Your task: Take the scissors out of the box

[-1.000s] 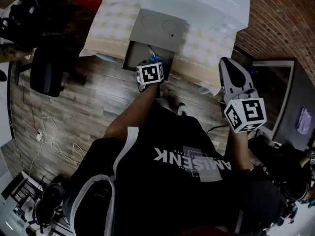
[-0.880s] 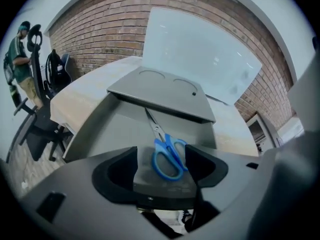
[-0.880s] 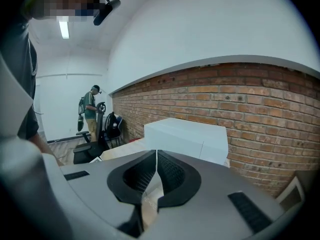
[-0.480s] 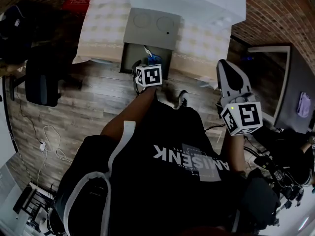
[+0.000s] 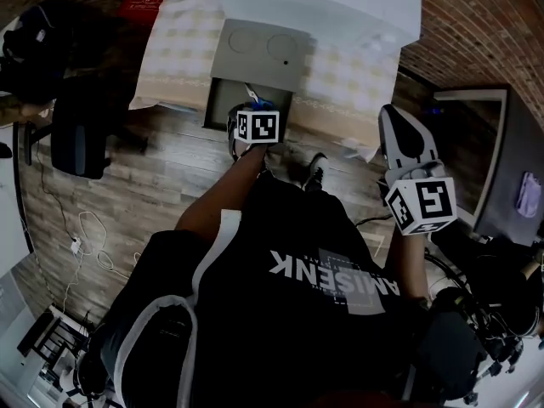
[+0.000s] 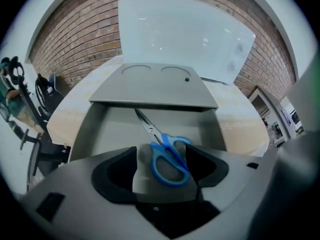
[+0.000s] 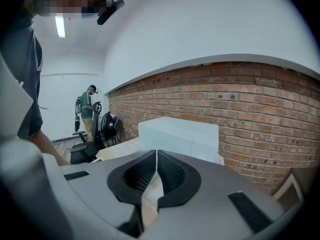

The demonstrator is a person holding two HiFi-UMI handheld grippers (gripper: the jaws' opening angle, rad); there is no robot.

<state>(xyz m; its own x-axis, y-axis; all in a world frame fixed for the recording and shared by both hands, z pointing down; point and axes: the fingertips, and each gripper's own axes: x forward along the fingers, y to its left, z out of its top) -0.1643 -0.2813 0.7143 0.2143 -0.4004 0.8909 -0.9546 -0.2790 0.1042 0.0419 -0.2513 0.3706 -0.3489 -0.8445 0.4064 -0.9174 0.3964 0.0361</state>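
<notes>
The task looks about half done. The left gripper (image 6: 167, 160) has its jaws closed on the blue handles of the scissors (image 6: 161, 143), so the pick-up itself seems made. The blades point away from the gripper, out over the open grey box (image 6: 95, 129) and toward its lid (image 6: 155, 86), which lies flat across the far part of the box. The handles sit near the box's near wall. I cannot tell whether the blades are raised off the box floor or touching it. What is left, as I judge it, is to lift and draw the scissors back toward the person until the tips clear the near wall.

The box stands at the near edge of the table (image 5: 178, 41), which has a checked cloth on it. Behind the box, toward the far edge, sits a large white case (image 5: 323, 2).

The left arm reaches forward and down from the body, nearly straight, with the gripper over the near side of the box. The right gripper (image 7: 156, 160) is held off to the right, well apart from the box. Its jaws are pressed together with nothing between them, and it points toward the brick wall (image 7: 260, 114) and takes no part in the job.
</notes>
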